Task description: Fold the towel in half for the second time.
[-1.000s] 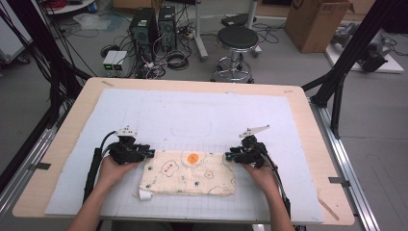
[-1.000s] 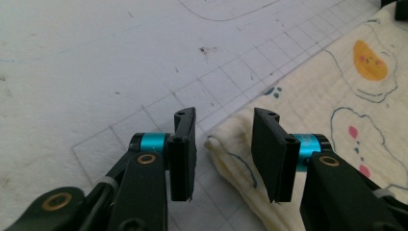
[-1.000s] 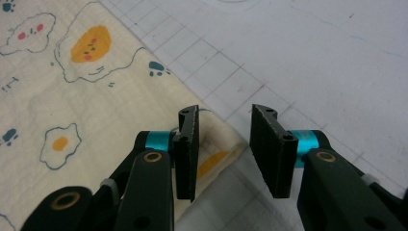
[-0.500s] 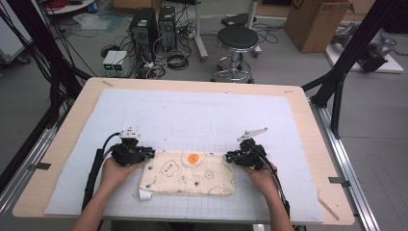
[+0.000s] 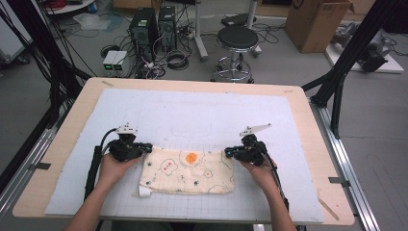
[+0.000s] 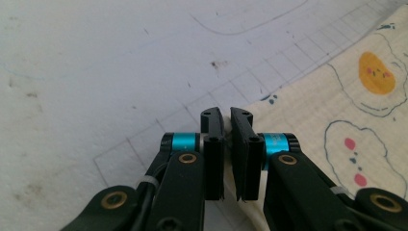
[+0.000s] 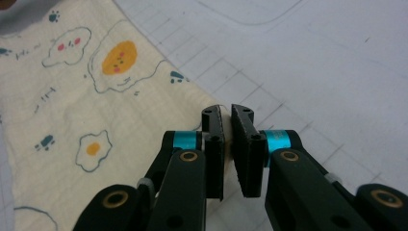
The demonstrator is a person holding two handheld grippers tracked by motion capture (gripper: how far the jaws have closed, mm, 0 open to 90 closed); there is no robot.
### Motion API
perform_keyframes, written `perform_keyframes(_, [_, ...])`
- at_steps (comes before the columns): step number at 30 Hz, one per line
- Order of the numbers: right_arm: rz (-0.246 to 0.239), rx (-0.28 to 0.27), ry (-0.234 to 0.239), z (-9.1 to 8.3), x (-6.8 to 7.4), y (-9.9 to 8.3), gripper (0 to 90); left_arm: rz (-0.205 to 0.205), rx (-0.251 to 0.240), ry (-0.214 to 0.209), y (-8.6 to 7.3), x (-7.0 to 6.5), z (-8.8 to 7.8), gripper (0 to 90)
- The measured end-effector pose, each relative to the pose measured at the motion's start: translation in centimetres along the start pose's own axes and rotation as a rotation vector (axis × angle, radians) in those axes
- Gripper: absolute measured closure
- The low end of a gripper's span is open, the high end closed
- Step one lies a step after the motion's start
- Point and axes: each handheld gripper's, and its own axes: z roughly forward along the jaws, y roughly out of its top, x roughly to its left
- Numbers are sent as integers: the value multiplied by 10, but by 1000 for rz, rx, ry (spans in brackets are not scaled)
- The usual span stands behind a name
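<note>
- Left gripper [image 5: 148,147] sits at the far left corner of the cloth [image 5: 190,169]. Its jaws have just been closing and are now pinched narrow on that corner. You can see the cloth edge tucked between the pads in the left gripper view [image 6: 227,144].
- The cloth is cream with fried-egg doodles, lying flat on the white gridded mat [image 5: 202,115], near the person's edge of the table [image 5: 62,130], between both hands.
- Right gripper [image 5: 228,153] is at the far right corner. Its jaws have also just been closing, and they're clamped narrow on the cloth edge, as the right gripper view shows [image 7: 227,144].
- Behind the table there's a stool [image 5: 237,41] on the floor.
</note>
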Motion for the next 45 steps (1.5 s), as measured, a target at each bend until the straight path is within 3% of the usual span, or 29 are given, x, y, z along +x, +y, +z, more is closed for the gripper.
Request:
perform_keyframes(10, [41,-46,-34,-2,-10,29,840,-4,-54,52,27,13,-4,838])
perform_keyframes(15, [56,-76,-51,1,-19,46,840,-71,-112,82,38,25,0,838])
perform_keyframes(18, [122,-79,-48,10,-32,48,840,-89,-101,88,37,29,8,838])
perform_keyframes(23, [150,-40,-57,22,-40,44,840,-109,-76,77,33,33,17,839])
perform_keyframes(29, [153,-64,-43,19,-39,44,840,-96,-84,69,33,32,13,840])
perform_keyframes(36, [134,-55,-42,16,-34,44,839,-30,-83,87,32,24,7,840])
perform_keyframes(45, [135,-77,-22,10,-30,41,839,-29,-109,72,23,18,0,840])
